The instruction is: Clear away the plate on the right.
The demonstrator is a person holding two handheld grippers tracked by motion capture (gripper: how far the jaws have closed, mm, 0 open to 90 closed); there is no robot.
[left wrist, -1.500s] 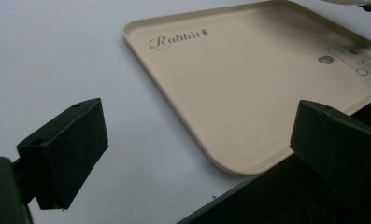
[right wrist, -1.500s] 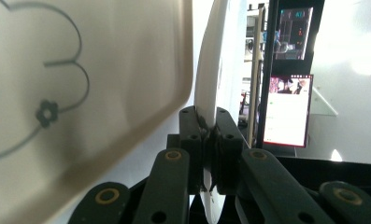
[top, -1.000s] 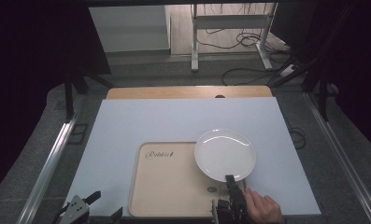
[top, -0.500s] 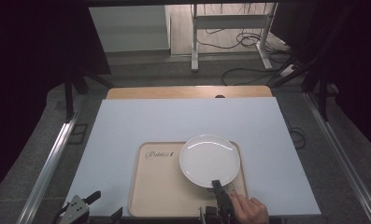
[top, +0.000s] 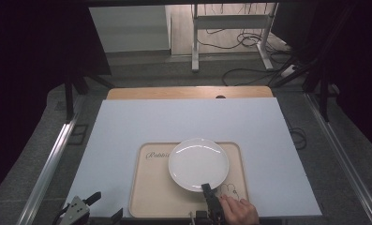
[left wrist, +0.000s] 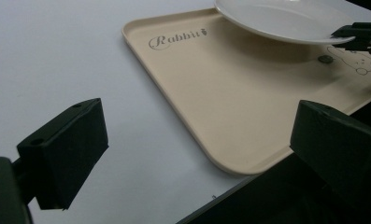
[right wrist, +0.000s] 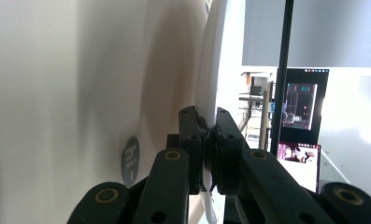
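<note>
Black two-jawed tool (right wrist: pixel 206 121) with brass-ringed screws, apparently matte.

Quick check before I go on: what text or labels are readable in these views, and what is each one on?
"Rabbit": script lettering with a small carrot mark, on the beige tray near its far left corner.
"hi": on a small dark round sticker on the tray, seen sideways in the right gripper view.
The monitor in the background shows content too small to read.
The white plate carries no text.

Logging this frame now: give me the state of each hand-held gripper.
Left hand-held gripper: open, holding nothing, beside the tray.
Right hand-held gripper: shut on the white plate rim, over the tray.
</note>
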